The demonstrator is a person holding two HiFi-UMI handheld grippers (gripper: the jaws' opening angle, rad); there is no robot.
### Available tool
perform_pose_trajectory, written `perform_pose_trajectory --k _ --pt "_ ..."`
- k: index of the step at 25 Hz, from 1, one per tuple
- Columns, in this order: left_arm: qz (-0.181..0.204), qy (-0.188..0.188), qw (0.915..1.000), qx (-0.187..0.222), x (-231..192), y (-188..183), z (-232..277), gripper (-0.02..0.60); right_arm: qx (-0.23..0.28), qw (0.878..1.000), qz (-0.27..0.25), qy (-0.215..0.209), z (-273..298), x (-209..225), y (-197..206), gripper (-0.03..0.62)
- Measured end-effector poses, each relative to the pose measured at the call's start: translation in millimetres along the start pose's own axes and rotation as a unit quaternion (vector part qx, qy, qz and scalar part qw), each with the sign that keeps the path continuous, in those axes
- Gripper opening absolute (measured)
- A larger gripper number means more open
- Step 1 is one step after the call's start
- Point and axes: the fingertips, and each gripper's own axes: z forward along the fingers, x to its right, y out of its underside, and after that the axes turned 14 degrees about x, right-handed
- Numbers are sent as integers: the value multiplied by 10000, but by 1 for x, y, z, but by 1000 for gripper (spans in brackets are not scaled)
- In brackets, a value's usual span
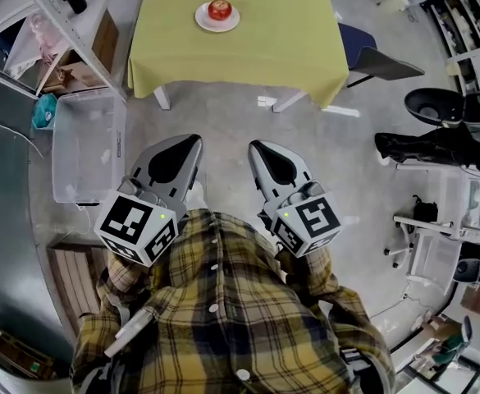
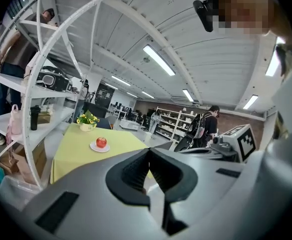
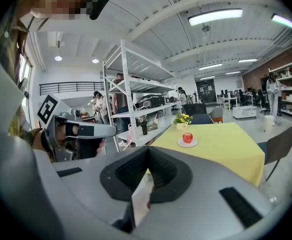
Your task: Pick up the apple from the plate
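A red apple (image 1: 219, 9) sits on a small white plate (image 1: 203, 20) at the far side of a table covered with a yellow-green cloth (image 1: 240, 60). Both grippers hang over the bare floor, well short of the table. My left gripper (image 1: 197, 140) and right gripper (image 1: 254, 146) point side by side toward it, each shut and holding nothing. In the left gripper view the apple (image 2: 101, 142) is far beyond the closed tips of the left gripper (image 2: 148, 151). The right gripper view shows the apple (image 3: 187, 137) far past the right gripper (image 3: 148, 150).
White metal shelving (image 1: 59, 15) and a clear plastic bin (image 1: 88, 142) stand at the left. A dark chair (image 1: 375, 56) is at the table's right corner. A pot of yellow flowers (image 3: 181, 119) stands behind the plate. Stands and equipment (image 1: 436, 146) crowd the right; people stand far off.
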Motion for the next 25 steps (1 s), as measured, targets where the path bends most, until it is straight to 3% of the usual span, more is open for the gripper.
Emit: perform_pose_trajectory --k 10,25 --pt "-239 128 9991 -324 -42 14 25 8 -206 9992 151 303 38 16 17 -3" --pt "-190 -80 9996 -200 -101 -17 149 8 -292 9994 206 -37 136 115 -10 -3"
